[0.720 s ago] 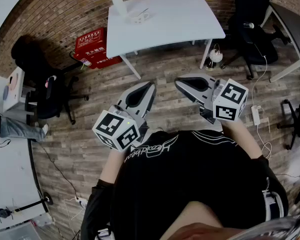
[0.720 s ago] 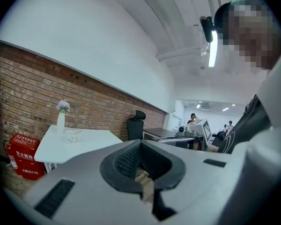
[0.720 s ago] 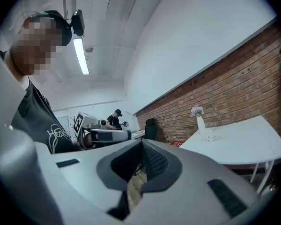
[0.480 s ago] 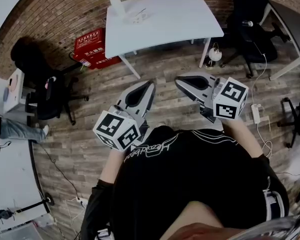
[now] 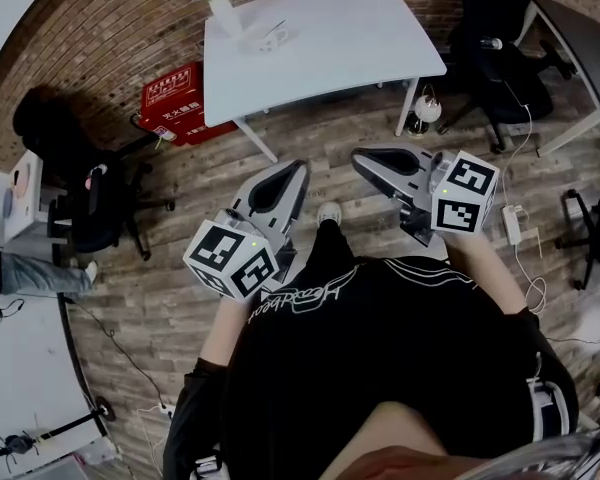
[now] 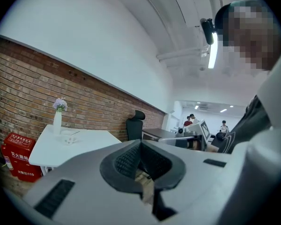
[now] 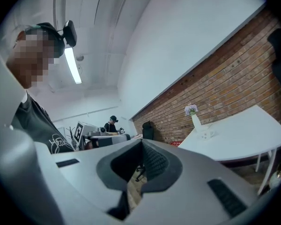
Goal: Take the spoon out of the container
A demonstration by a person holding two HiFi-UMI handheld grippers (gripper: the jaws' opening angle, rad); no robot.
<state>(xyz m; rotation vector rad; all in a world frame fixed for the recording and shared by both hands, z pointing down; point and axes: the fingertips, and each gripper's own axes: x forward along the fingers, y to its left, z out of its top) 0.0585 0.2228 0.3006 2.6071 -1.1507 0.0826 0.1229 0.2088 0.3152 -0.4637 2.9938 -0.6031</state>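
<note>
A small white cup (image 5: pixel 272 38) with a thin spoon (image 5: pixel 277 27) leaning in it stands on the far left part of a white table (image 5: pixel 350 38), beside a white vase of purple flowers (image 5: pixel 218 6). My left gripper (image 5: pixel 300 170) and right gripper (image 5: pixel 360 157) are held at chest height over the wooden floor, well short of the table, both shut with nothing in them. The left gripper view (image 6: pixel 140 146) shows the cup (image 6: pixel 70 138) small and far off. The right gripper view (image 7: pixel 141 146) shows the cup (image 7: pixel 207 134) next to the vase (image 7: pixel 195 120).
A red box (image 5: pixel 175 96) sits on the floor left of the table. Black office chairs stand at the left (image 5: pixel 90 203) and back right (image 5: pixel 500 63). A grey desk (image 5: pixel 580 48) is at the right; cables and a power strip (image 5: pixel 512 230) lie on the floor. People stand far off.
The table and floor have slid lower and left in the head view as the person steps forward; a shoe now shows between the grippers. Both grippers stay shut.
</note>
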